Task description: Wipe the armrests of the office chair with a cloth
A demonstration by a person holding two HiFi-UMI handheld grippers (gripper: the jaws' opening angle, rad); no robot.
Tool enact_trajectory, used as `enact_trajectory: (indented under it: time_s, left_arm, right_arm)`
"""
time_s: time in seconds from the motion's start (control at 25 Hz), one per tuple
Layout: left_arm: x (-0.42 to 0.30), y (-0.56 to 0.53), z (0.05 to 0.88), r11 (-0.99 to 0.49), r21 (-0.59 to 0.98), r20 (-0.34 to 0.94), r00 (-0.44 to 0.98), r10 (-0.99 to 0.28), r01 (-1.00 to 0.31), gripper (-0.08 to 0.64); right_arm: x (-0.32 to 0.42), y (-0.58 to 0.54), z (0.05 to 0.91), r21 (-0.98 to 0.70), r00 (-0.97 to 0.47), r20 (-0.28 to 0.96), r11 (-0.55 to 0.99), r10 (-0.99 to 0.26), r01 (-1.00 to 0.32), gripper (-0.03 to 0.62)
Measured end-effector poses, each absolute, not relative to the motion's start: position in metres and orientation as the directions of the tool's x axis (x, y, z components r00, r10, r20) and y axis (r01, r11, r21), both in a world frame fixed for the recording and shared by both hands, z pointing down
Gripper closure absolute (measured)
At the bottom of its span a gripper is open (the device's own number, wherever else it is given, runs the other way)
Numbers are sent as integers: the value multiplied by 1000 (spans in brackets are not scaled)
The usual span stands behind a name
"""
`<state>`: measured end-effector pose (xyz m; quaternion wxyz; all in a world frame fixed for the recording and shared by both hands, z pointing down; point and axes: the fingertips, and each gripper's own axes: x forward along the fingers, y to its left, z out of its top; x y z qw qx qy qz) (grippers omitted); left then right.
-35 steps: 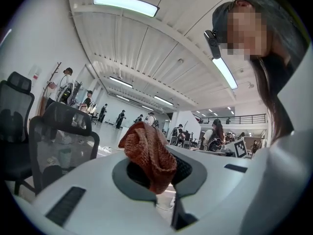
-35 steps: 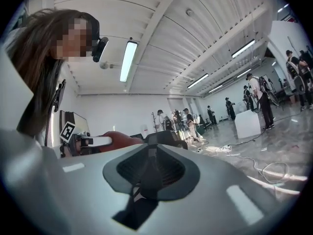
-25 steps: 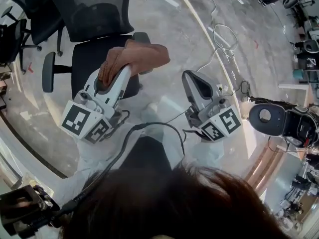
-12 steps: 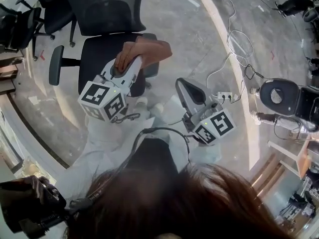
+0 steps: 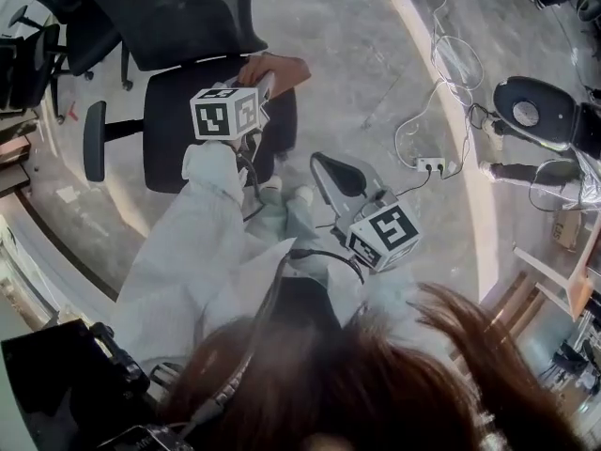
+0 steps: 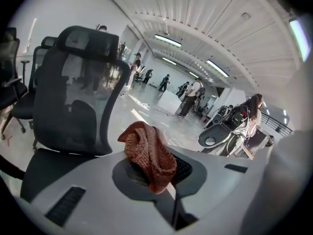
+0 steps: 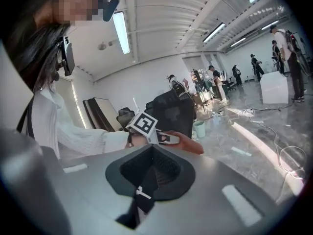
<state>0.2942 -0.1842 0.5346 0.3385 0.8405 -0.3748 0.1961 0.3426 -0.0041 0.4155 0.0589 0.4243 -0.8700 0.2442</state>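
A rust-brown knitted cloth (image 6: 149, 155) hangs bunched and folded, clamped in the left gripper (image 6: 154, 173). It sits at the far right of the black office chair (image 5: 174, 130), over the right armrest (image 5: 286, 125). The left armrest (image 5: 92, 139) juts out left.

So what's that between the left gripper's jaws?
A reddish knit cloth, pinched tight between them; the left gripper view shows it.
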Motion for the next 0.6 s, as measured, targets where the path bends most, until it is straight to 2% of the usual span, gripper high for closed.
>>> enact_trajectory:
  time_s: [0.16, 0.36, 0.6]
  left_arm:
    - [299, -203, 585, -416, 465, 658, 619, -429, -782, 523]
    - [289, -197, 632, -398, 404, 767, 542, -344, -824, 523]
    - [288, -175, 634, -413, 409, 786, 544, -293, -814, 523]
  right_arm:
    - [329, -6, 430, -402, -657, 333, 528, -676, -748, 591]
    - [326, -11, 438, -432, -677, 326, 533, -660, -727, 591]
    - [328, -9, 440, -433, -681, 334, 536, -652, -725, 591]
